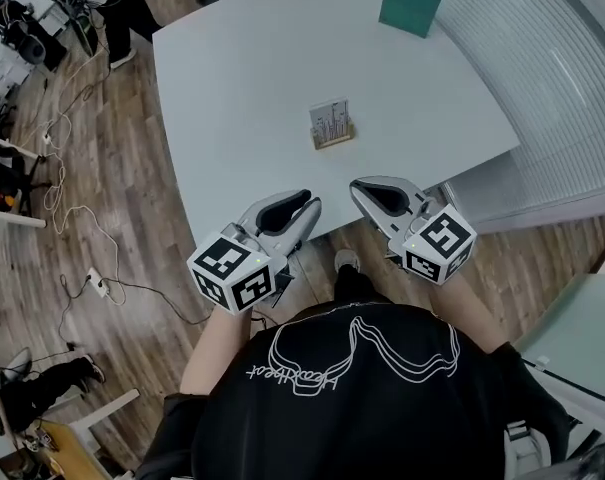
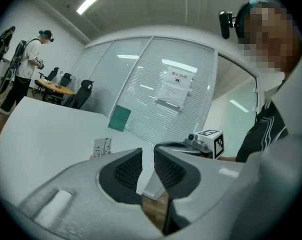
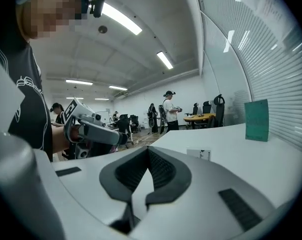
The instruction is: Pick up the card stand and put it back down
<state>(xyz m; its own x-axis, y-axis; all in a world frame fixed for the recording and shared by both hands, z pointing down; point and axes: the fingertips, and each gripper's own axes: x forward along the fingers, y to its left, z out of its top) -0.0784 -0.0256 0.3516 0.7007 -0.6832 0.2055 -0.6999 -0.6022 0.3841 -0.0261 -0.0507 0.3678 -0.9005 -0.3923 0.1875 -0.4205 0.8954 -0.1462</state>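
The card stand (image 1: 331,126), a small wooden base holding a white printed card, stands upright near the middle of the white table (image 1: 232,78). It also shows in the left gripper view (image 2: 102,147) and in the right gripper view (image 3: 198,154), well beyond the jaws. My left gripper (image 1: 304,205) hangs at the table's near edge, short of the stand and to its left; its jaws (image 2: 148,151) stand apart with nothing between them. My right gripper (image 1: 367,190) sits beside it, just right of the stand's line, with its tips together and empty (image 3: 147,150).
A green book (image 1: 412,0) stands upright at the table's far right corner. A glass wall with blinds (image 1: 552,58) runs along the right. Cables (image 1: 67,168) trail over the wooden floor at the left. A person (image 3: 170,109) stands by a distant desk with chairs.
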